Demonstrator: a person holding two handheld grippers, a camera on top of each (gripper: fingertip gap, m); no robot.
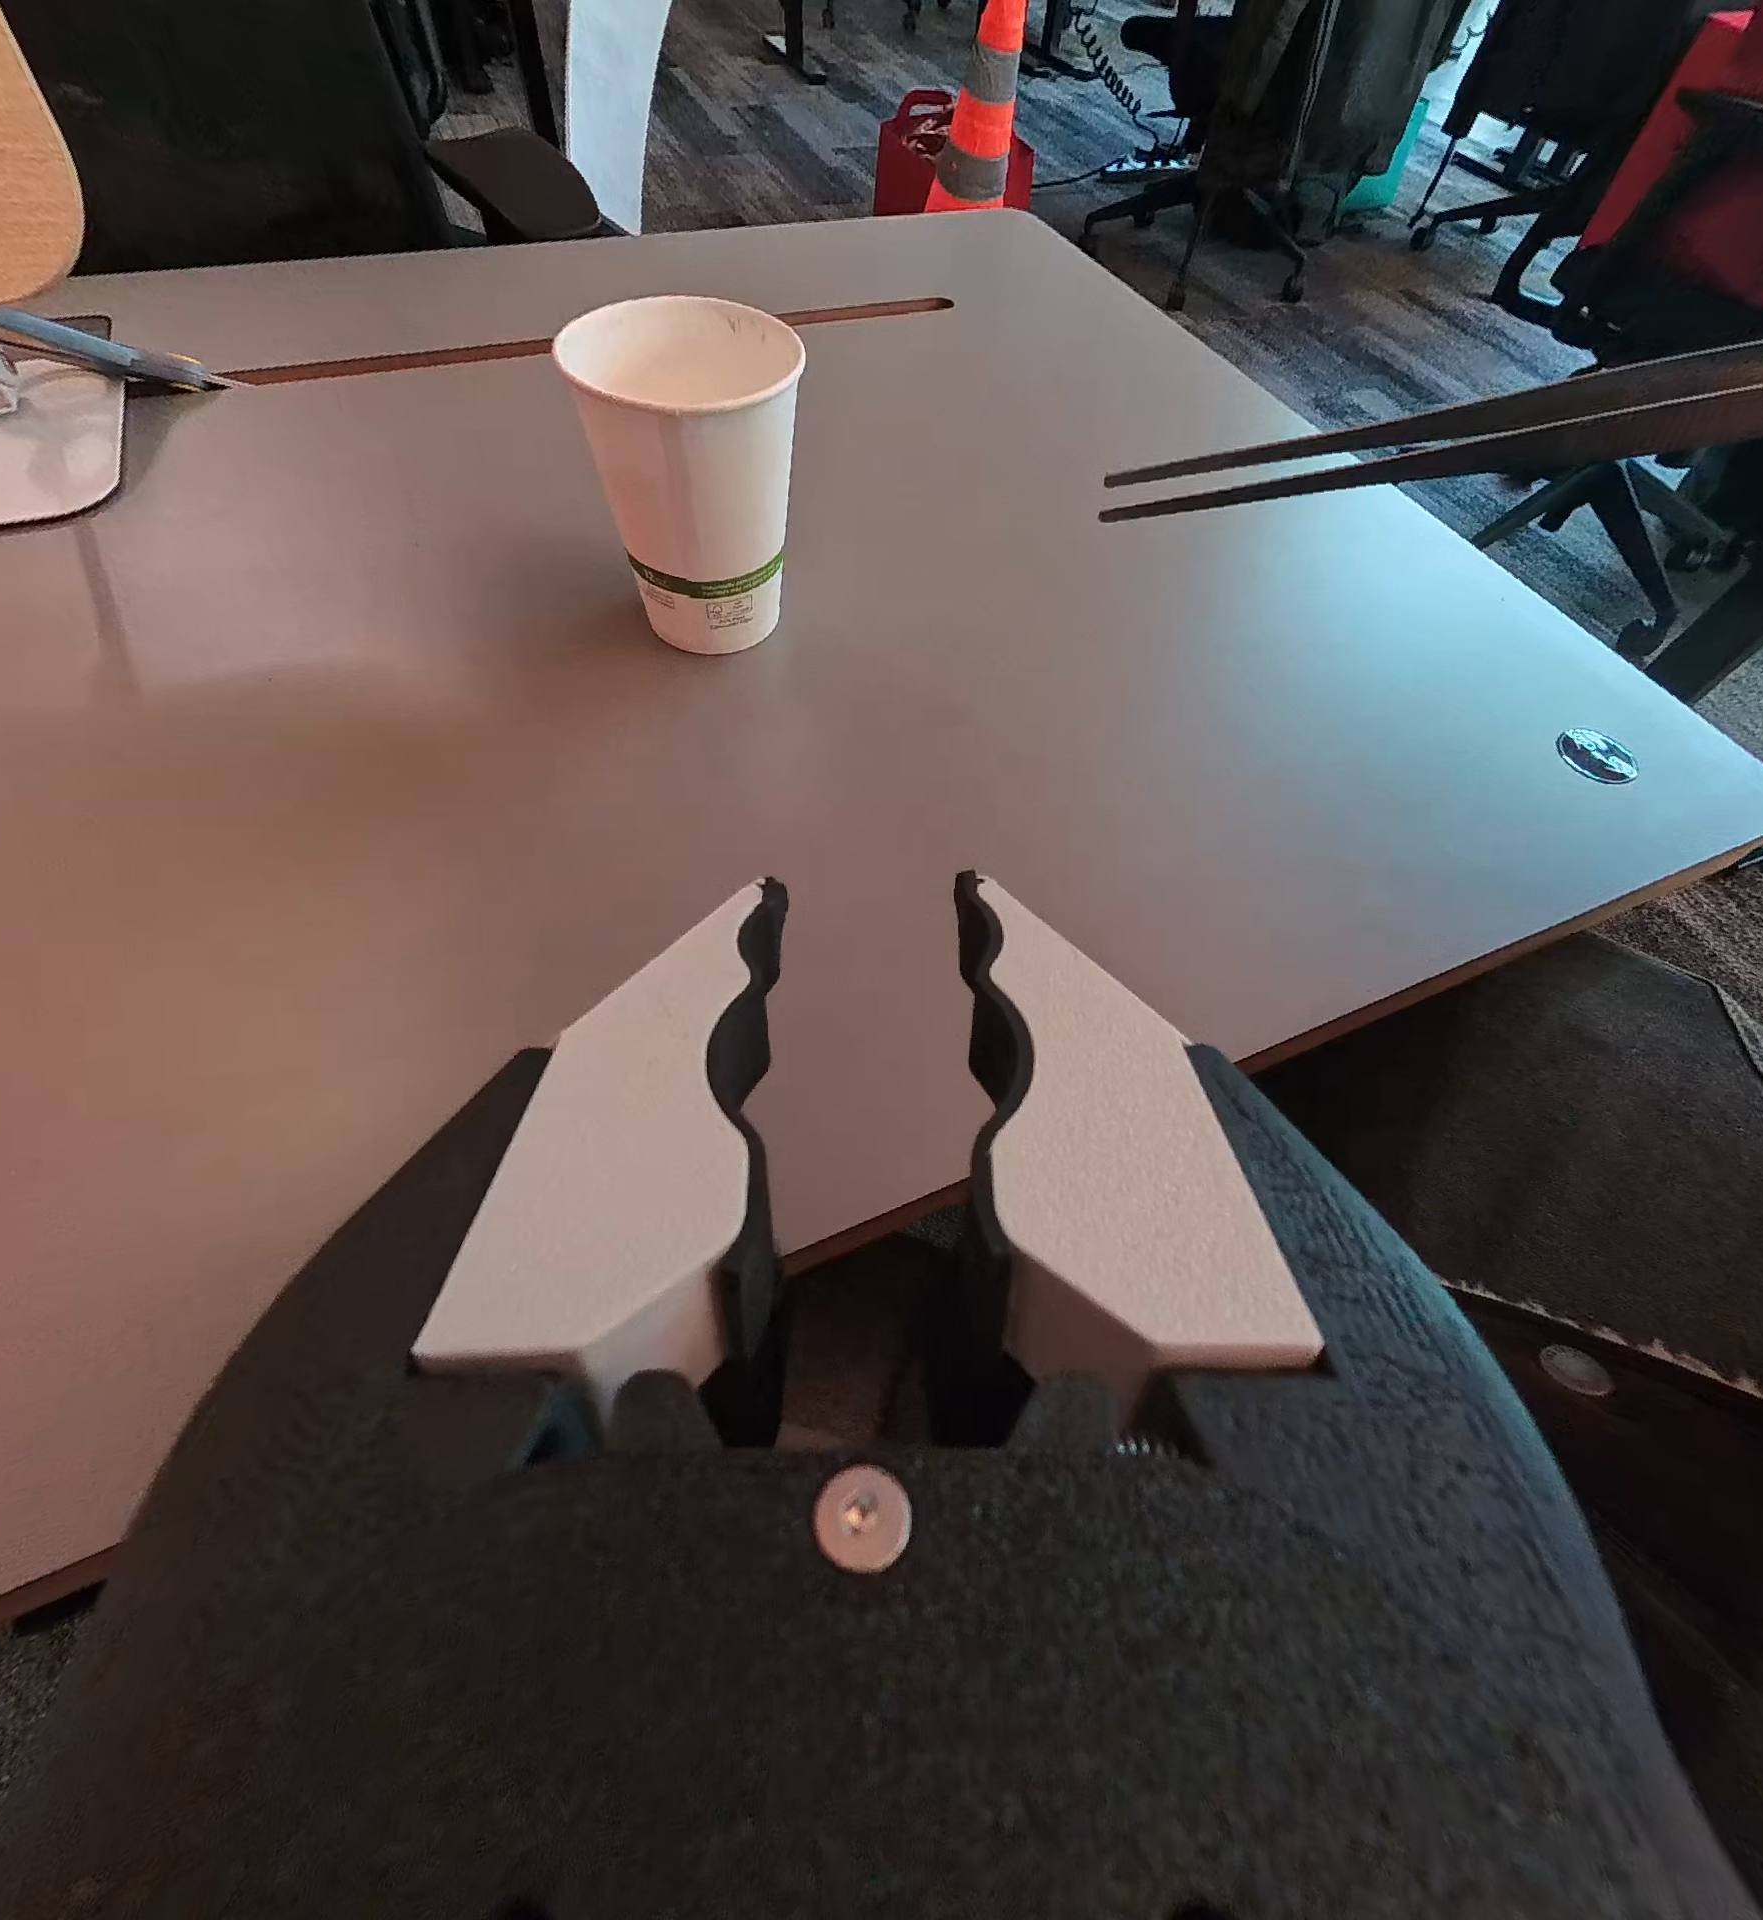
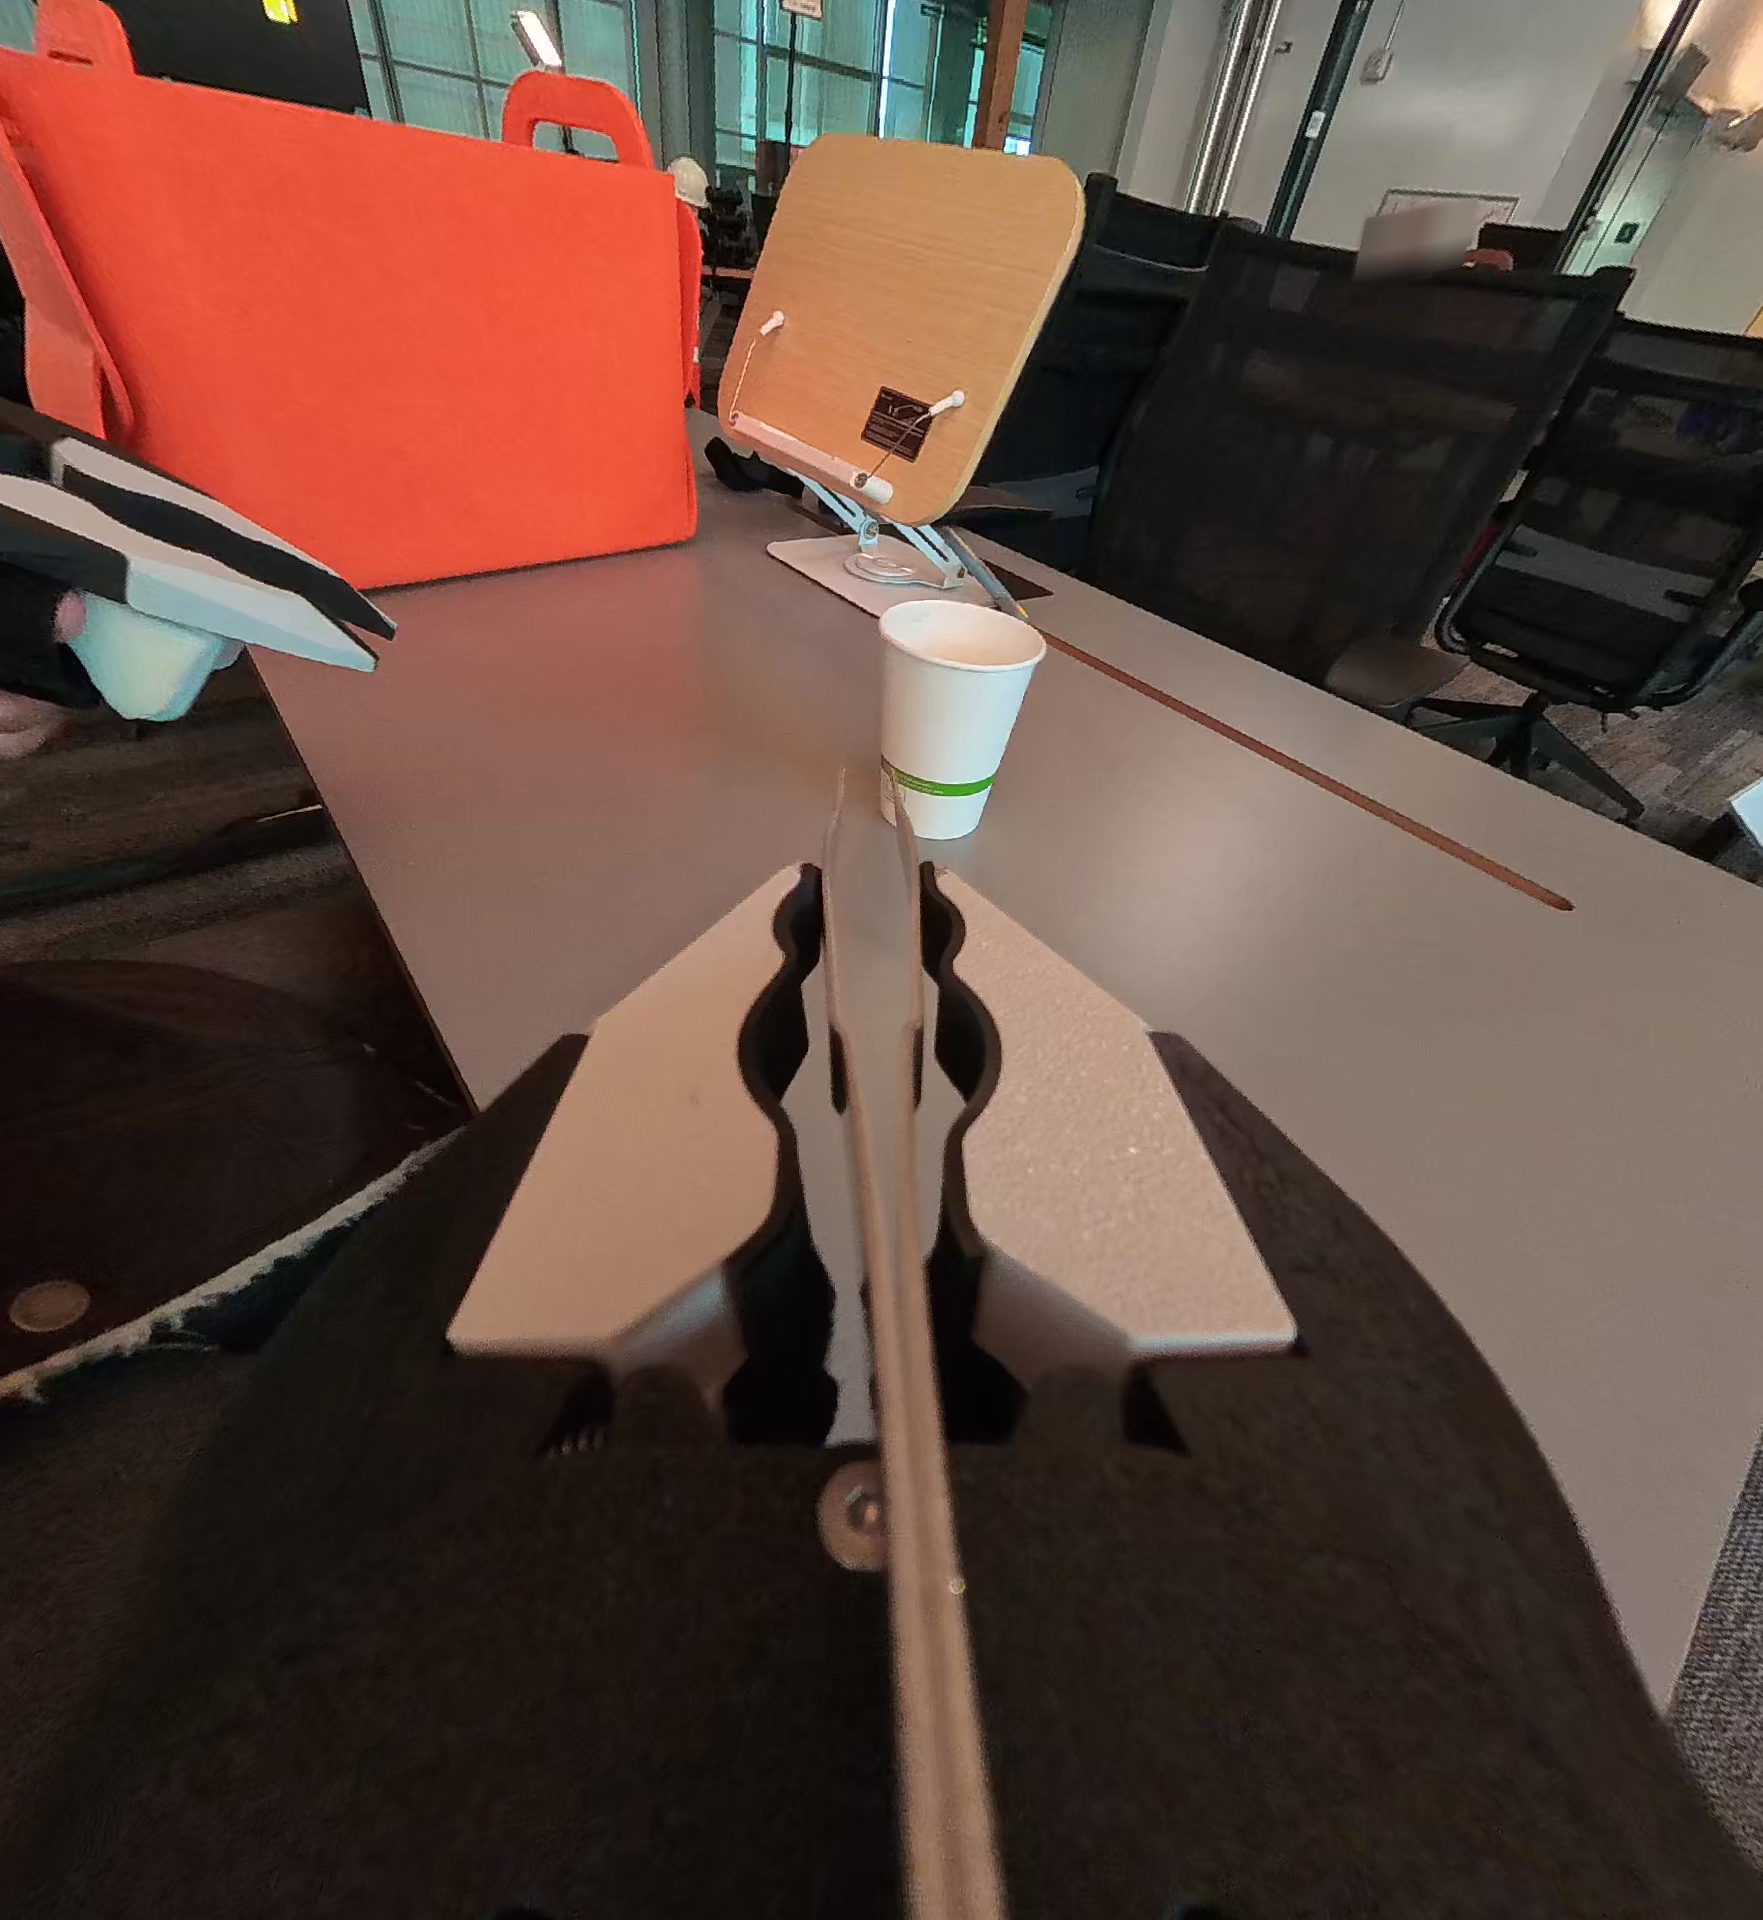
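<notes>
The left gripper [image 1: 869, 883] hovers over the near edge of the grey table [image 1: 337, 831], its two fingers spread apart with nothing between them, bare tabletop showing through the gap. The right gripper [image 2: 869, 873] is clamped on a pair of long metal tweezers [image 2: 872, 935], whose two thin arms run forward between its fingers and end just short of the paper cup [image 2: 955, 717]. From the left wrist view the same tweezers [image 1: 1376, 462] reach in from the right, tips slightly apart and hanging above the table, well to the right of the cup [image 1: 685, 468].

The white cup, with a green band near its base, stands upright near the middle of the table, its mouth open and its inside looking empty. The tabletop is smooth, matte and rounded at the corners; a small round dark badge [image 1: 1596, 755] sits near its right edge. Just behind the cup a long narrow slot [image 1: 856, 310] runs along the table.

Farther back stands a tilted wooden book stand [image 2: 908, 322] on a metal base, and to its left a large orange felt bag [image 2: 357, 343] with handles. Beyond the table are black mesh office chairs [image 2: 1355, 436], patterned carpet, an orange traffic cone [image 1: 986, 114] with grey bands, and glass partitions at the back of the room.
</notes>
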